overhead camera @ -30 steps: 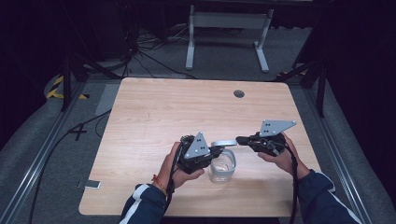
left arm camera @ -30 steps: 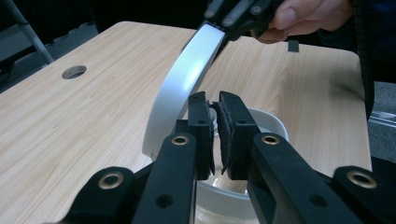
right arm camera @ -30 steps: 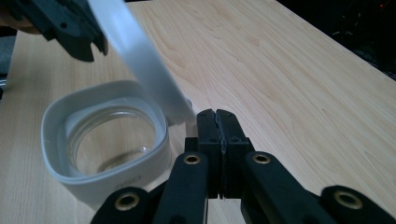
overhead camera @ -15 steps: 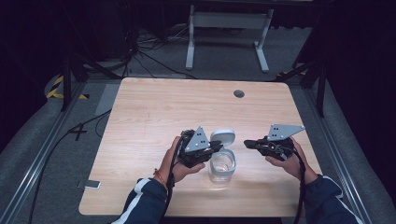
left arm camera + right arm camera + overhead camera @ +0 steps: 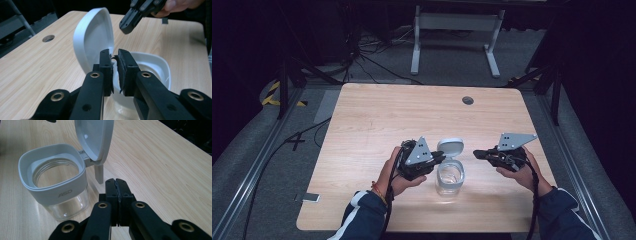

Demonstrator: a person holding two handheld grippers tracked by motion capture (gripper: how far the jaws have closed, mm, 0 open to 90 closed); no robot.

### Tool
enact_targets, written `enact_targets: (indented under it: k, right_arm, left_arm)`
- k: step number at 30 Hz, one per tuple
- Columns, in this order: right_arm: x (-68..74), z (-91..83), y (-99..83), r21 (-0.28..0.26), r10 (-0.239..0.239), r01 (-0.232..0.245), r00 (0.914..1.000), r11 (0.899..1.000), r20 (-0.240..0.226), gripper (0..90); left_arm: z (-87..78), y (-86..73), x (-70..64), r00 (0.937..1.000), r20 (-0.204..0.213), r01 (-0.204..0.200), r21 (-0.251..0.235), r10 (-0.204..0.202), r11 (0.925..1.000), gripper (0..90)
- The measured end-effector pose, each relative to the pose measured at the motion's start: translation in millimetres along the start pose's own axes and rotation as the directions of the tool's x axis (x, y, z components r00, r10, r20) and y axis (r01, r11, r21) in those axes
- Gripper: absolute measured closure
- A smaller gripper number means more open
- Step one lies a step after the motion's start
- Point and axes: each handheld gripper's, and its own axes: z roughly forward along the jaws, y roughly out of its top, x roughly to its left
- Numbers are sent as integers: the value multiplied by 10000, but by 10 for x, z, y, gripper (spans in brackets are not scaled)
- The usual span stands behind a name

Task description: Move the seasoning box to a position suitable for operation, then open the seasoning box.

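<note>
A: Two handheld grippers work at a pale wooden table (image 5: 377, 120), and between them we see a clear glass jar (image 5: 450, 179) with a grey collar and a hinged grey lid (image 5: 450, 147). The jar stands near the table's front edge, slightly right of centre.

B: How does the lid stand?

A: We find it swung up and open, upright on its hinge at the far side of the collar. In the right gripper view, the jar (image 5: 56, 182) appears empty, with the letters "ASD" on the collar, and a grey latch tab hangs down from the lid (image 5: 95, 137).

B: And the left gripper?

A: We see the left gripper (image 5: 438, 159) just beside the jar's left side, at the collar. In the left gripper view, its jaws are nearly together at the jar's rim (image 5: 160, 65), just in front of the raised lid (image 5: 93, 42). We cannot tell whether they pinch the rim or simply rest against it.

B: The right one?

A: The right gripper (image 5: 477, 154) sits near the jar's right side, apart from it. In the right gripper view, we see its jaws pressed together on nothing, pointing toward the latch tab.
</note>
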Motion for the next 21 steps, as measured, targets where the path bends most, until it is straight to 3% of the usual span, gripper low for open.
enact_targets:
  k: [11,15,18,21]
  right_arm:
    - [58,-53,15,97,-120,118,9998,9999,165,895]
    - [77,-82,9,137,-145,141,9995,9998,266,894]
    - [110,-125,-10,204,-190,183,9991,9996,369,894]
    - [137,-158,-51,367,-215,198,9987,9991,463,893]
  left_arm:
    - [-212,-143,42,9975,-616,-307,587,343,9978,810]
    - [-307,-242,72,9965,-798,-162,858,231,9962,800]
    - [-406,-360,76,9936,-1067,-233,1370,381,9903,799]
    - [-517,-483,115,9894,-1435,34,1693,213,9856,794]
